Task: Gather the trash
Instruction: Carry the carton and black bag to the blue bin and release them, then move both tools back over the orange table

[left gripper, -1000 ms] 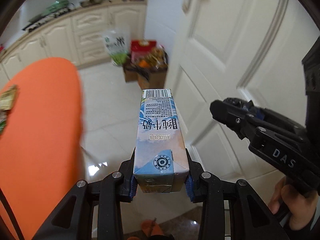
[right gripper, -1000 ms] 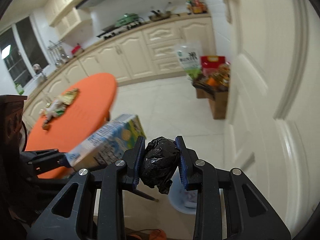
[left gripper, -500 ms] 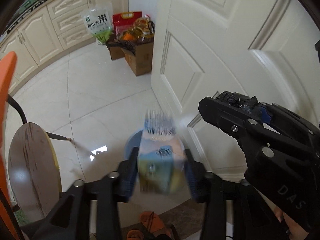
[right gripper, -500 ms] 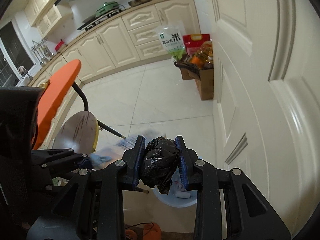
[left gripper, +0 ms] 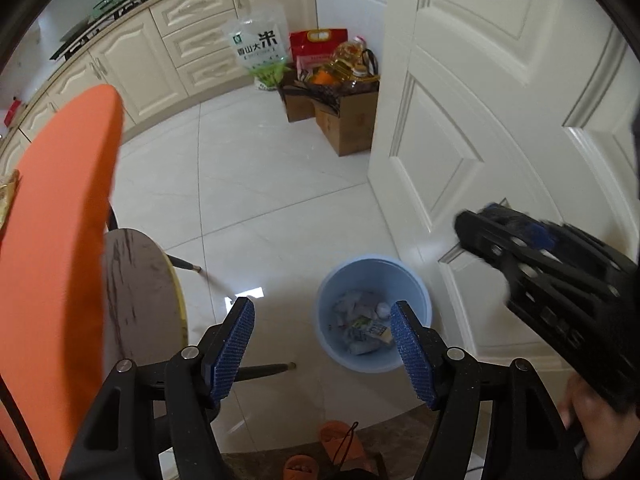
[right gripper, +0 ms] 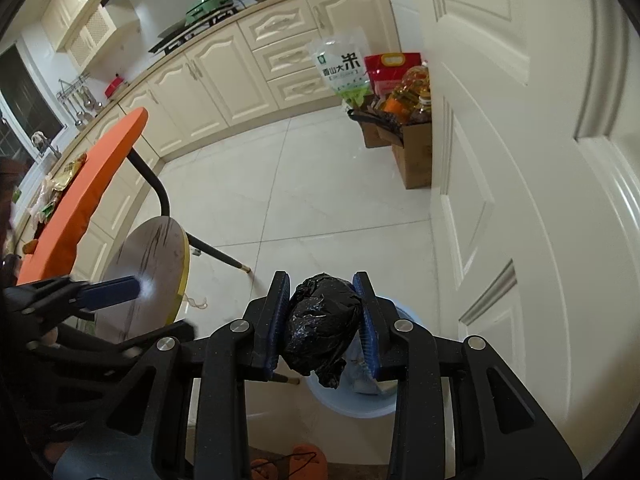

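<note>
A light blue trash bin (left gripper: 372,280) stands on the floor by the white door; it holds several pieces of trash and the milk carton (left gripper: 370,326). My left gripper (left gripper: 322,322) is open and empty above and left of the bin. My right gripper (right gripper: 322,294) is shut on a crumpled black plastic bag (right gripper: 320,320), held over the bin (right gripper: 352,400), which shows partly behind it. In the left wrist view the right gripper (left gripper: 520,248) is at the right. In the right wrist view the left gripper's finger (right gripper: 108,292) is at the left.
An orange table (left gripper: 56,208) with wrappers (right gripper: 60,176) is at the left, with a round wooden stool (left gripper: 136,300) beside it. Cardboard boxes (left gripper: 344,116) and a rice bag (left gripper: 258,50) stand by the cabinets. The white door (left gripper: 480,120) is at the right. Orange slippers (left gripper: 340,440) lie below.
My left gripper has opened and the milk carton has dropped into the blue bin. Both grippers tilted down toward the bin. The right gripper still holds the black bag.
</note>
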Demonstrator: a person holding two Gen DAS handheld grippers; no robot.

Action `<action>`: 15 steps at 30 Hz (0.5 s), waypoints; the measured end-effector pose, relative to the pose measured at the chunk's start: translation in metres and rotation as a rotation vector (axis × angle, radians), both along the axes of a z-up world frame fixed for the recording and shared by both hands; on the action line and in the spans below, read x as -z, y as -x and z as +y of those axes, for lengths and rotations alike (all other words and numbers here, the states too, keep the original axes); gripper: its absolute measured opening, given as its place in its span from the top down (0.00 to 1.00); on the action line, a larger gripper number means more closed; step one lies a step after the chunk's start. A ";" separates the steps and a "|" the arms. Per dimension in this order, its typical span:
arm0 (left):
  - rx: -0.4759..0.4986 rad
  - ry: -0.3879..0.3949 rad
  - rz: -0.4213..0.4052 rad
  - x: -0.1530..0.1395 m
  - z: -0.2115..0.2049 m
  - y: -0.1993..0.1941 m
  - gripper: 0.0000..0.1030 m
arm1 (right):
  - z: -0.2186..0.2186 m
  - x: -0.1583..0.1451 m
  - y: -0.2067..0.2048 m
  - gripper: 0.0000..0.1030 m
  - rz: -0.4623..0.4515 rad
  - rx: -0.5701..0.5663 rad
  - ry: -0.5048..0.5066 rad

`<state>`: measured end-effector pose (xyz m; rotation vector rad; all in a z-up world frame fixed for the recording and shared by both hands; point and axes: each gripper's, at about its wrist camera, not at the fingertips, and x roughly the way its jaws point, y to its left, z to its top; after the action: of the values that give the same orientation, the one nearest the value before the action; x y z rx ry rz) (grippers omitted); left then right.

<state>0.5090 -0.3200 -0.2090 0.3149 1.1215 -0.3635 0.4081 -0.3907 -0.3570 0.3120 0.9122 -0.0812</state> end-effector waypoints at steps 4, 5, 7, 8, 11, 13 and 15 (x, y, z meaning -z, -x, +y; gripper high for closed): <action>0.014 0.020 -0.005 -0.011 0.006 0.016 0.36 | 0.006 -0.012 0.001 0.29 -0.012 0.013 0.018; 0.016 0.028 -0.011 -0.016 0.005 0.020 0.36 | 0.009 -0.019 0.004 0.29 -0.019 0.014 0.026; 0.020 0.044 -0.025 -0.029 0.017 0.030 0.36 | 0.013 -0.033 0.008 0.27 -0.034 0.016 0.032; 0.021 0.054 -0.031 -0.034 0.023 0.033 0.36 | 0.017 -0.044 0.013 0.22 -0.049 0.019 0.045; 0.022 0.104 -0.069 -0.059 0.044 0.049 0.36 | 0.030 -0.073 0.022 0.12 -0.089 0.019 0.078; 0.008 0.134 -0.116 -0.079 0.059 0.060 0.34 | 0.045 -0.098 0.028 0.08 -0.130 0.001 0.081; -0.010 0.156 -0.161 -0.100 0.084 0.073 0.32 | 0.065 -0.120 0.031 0.07 -0.162 -0.027 0.089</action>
<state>0.4361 -0.2361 -0.1088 0.1966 0.9310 -0.4072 0.3770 -0.3260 -0.2373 0.2206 0.7501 -0.0704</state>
